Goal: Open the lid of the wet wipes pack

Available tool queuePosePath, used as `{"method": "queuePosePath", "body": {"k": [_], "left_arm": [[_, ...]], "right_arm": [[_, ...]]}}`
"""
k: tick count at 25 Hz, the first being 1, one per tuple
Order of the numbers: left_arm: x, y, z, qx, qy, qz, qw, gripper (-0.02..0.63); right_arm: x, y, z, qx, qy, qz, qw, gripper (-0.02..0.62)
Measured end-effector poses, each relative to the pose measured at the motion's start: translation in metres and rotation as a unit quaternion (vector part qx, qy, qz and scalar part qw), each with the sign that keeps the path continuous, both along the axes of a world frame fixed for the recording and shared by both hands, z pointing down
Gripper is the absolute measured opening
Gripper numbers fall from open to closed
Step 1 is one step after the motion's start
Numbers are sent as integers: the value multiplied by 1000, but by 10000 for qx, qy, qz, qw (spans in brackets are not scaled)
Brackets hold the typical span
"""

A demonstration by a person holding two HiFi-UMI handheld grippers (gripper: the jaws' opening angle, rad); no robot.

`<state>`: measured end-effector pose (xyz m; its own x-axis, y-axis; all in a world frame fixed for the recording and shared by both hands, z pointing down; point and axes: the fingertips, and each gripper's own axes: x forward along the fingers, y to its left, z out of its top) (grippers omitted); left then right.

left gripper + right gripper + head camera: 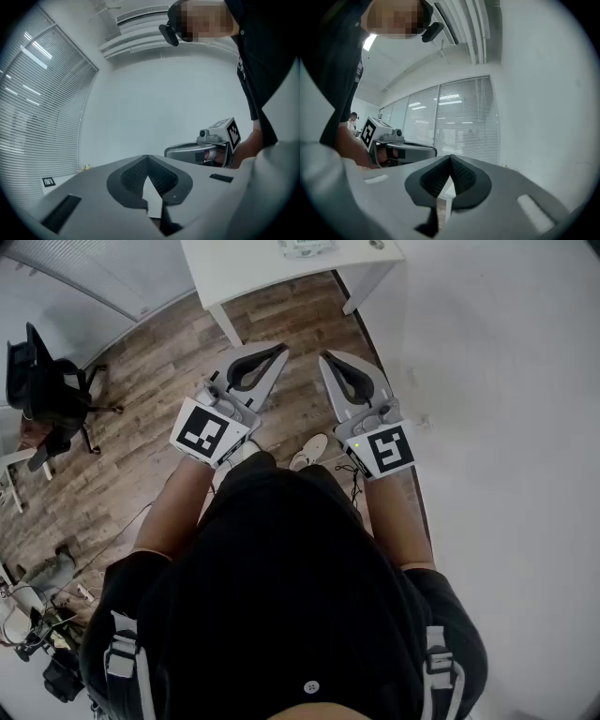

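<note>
Both grippers are up and level, side by side above the wooden floor (141,465), well short of the white worktop (244,268) at the far edge. Left gripper (278,351): jaws together, nothing between them. Right gripper (323,357): same, tips meeting, empty. The only candidate for the wet wipes pack is a pale object (305,247) on that far worktop, cut off by the frame, so possibly the pack; its lid can't be read. Best play: step in close, pin the pack with 1 gripper, catch the lid's lip with the other. No other container shows
</note>
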<state>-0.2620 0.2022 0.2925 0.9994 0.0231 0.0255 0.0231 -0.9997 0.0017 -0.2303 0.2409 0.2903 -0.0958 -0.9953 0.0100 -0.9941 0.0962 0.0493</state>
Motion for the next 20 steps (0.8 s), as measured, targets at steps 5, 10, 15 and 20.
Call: {"method": "queuePosePath", "body": {"k": [5,10,15,20], "left_arm": [[6,7,4,-21,-6,-56,10000,3],[7,11,3,-27,6,-95,10000,4],[9,13,2,-24,3,-89,10000,3],[16,23,2,25,1,-66,10000,4]], "right_arm": [[7,10,4,-7,-37,9,10000,9],[11,14,3,31,-155,38,9999,11],[15,17,0,20,-124,53,9999,11],[20,24,0,3,-88,56,9999,11]]}}
